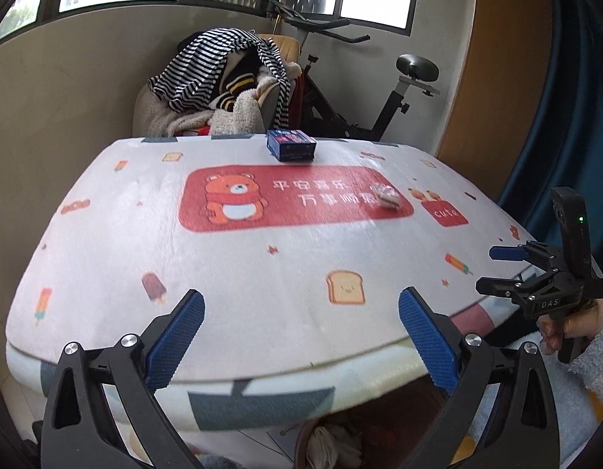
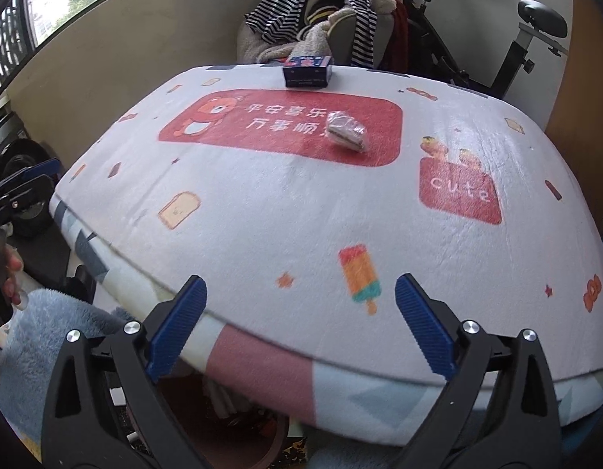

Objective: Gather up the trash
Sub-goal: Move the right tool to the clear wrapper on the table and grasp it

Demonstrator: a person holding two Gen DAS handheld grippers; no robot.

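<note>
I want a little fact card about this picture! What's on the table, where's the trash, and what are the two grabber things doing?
Table cover: fuzzy white cloth with a red bear panel, toast and popsicle prints
Trash: crumpled clear wrapper lying on the red panel's right part
Other item: dark blue box near the table's far edge
Bin: a container with crumpled scraps below the near table edge
Left gripper: open, empty, at the near edge
Right gripper: open, empty, at the near edge
Behind the table: striped clothes on a chair, exercise bike
</note>
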